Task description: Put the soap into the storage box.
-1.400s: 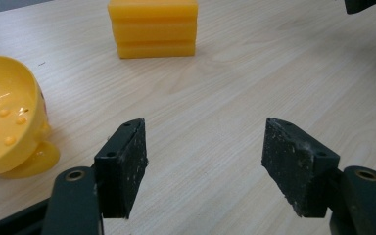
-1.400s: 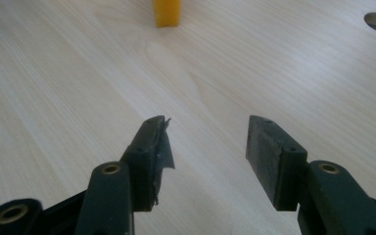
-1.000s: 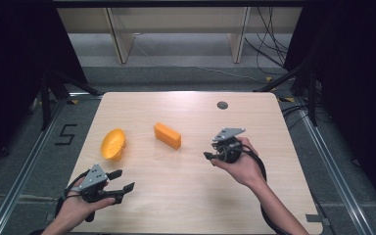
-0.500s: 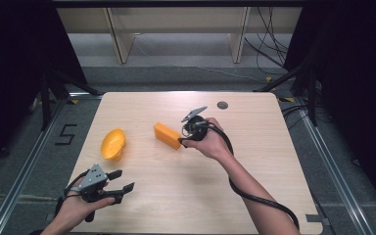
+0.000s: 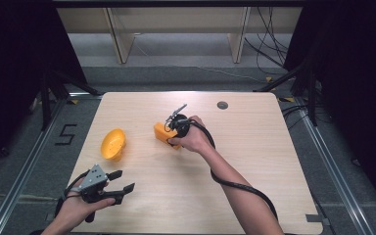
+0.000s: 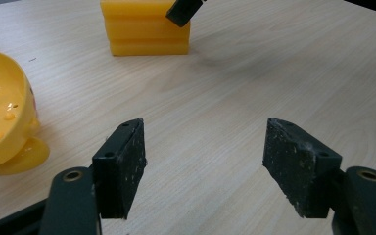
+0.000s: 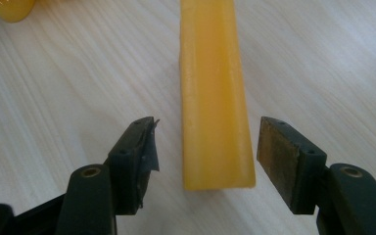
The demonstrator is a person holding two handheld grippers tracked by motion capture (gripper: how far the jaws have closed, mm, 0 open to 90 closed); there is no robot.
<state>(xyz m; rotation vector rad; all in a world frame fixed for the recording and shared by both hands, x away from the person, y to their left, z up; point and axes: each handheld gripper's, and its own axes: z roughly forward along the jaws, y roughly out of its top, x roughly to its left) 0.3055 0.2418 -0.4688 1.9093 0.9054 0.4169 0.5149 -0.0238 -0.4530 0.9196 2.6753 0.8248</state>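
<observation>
Yellow block point(image 7: 214, 98) lies flat mid-desk, long axis running away between the just-widened, untouching jaws of the right hand-held gripper point(image 7: 205, 161).

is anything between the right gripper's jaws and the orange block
Nothing visible stands in the way. In the right gripper view the right gripper has just been opening its jaws, and they straddle the near end of the orange block, with only bare table on either side. The pads are not yet pressing on it.
</observation>
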